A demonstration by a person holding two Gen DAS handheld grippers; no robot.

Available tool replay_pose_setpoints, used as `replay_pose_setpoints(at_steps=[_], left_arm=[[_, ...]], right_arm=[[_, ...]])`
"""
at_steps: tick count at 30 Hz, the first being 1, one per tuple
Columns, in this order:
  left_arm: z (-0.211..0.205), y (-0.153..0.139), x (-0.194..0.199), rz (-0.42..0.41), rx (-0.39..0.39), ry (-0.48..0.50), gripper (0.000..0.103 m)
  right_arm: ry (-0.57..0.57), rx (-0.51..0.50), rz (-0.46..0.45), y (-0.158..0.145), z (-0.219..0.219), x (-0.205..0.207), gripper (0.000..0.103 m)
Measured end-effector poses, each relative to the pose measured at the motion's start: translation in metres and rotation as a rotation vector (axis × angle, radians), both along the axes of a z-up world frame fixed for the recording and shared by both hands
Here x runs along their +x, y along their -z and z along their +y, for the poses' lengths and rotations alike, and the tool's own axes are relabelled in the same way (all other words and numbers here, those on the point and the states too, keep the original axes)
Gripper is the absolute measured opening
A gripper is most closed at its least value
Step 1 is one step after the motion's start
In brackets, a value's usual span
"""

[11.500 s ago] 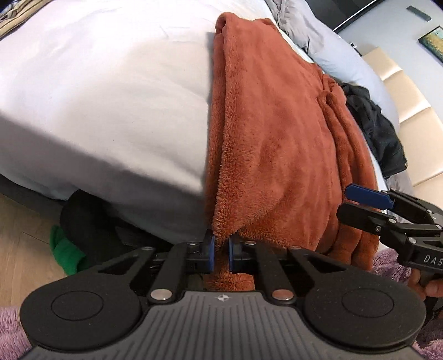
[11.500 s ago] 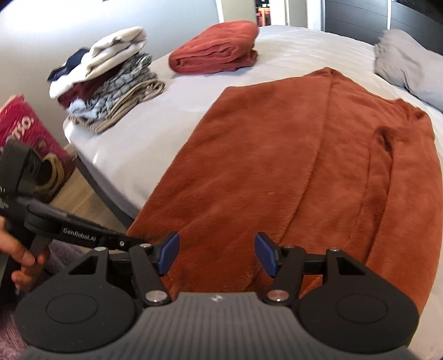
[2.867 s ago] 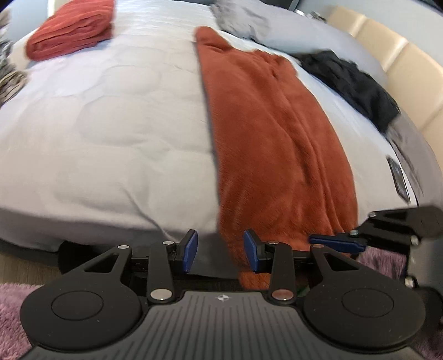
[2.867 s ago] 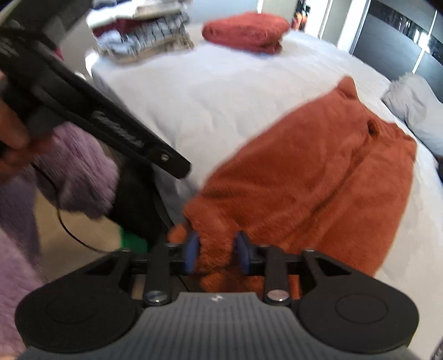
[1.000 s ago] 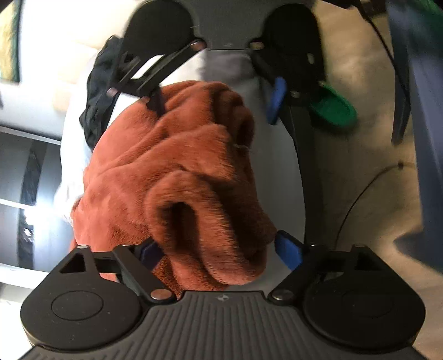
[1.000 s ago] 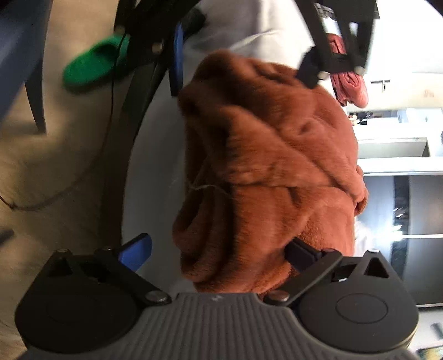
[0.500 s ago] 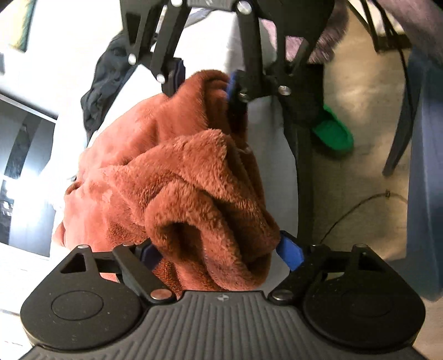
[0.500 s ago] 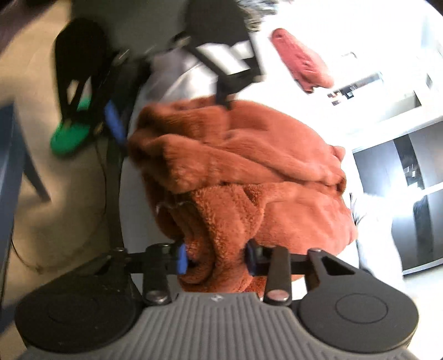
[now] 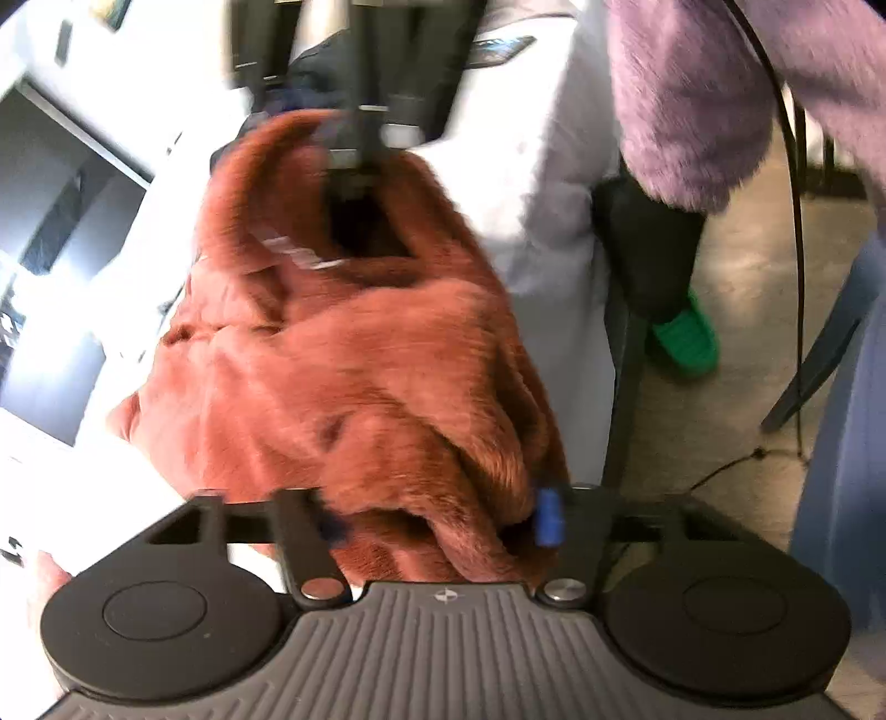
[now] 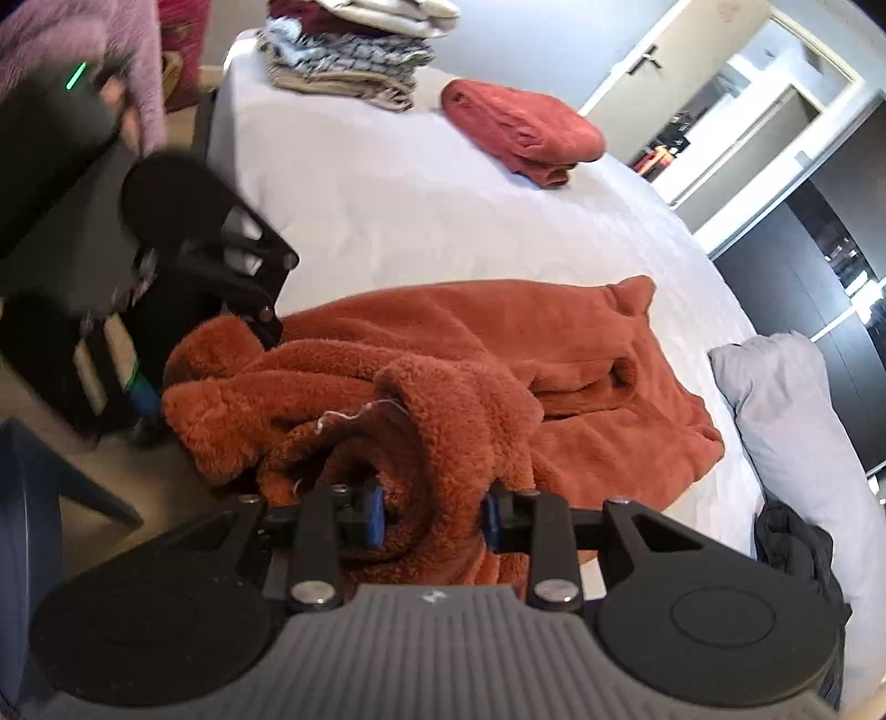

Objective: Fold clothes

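Two grippers, both clenched on one rust-orange fleece garment (image 10: 554, 354): right gripper (image 10: 432, 512) grasps a bunched roll at 6 o'clock, left gripper (image 9: 437, 518) a thick wad likewise. Garment lies half-gathered at the white bed's (image 10: 398, 205) near edge; folded red item (image 10: 526, 130) and stacked clothes (image 10: 354, 50) at 12 o'clock.

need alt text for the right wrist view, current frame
The right gripper is clamped on a bunched end of a rust-orange fleece garment that trails back across a white bed. The left gripper meets the fleece at left. At the far side of the bed lie a folded rust-orange item and a stack of folded clothes.
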State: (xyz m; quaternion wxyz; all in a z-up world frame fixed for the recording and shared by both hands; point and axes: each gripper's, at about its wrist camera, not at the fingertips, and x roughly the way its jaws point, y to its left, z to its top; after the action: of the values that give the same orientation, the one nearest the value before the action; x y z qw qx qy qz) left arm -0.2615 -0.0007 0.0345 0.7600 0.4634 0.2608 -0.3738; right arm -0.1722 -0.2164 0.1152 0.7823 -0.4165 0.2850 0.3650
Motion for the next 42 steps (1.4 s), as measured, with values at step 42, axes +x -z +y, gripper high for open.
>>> replay_pose_setpoints(at_steps=[42], left_arm=[[0.019,-0.077,0.38,0.681,-0.098,-0.094,0.056]], right_arm=[[0.088,0.161,0.555,0.016,-0.042,0.316,0.038]])
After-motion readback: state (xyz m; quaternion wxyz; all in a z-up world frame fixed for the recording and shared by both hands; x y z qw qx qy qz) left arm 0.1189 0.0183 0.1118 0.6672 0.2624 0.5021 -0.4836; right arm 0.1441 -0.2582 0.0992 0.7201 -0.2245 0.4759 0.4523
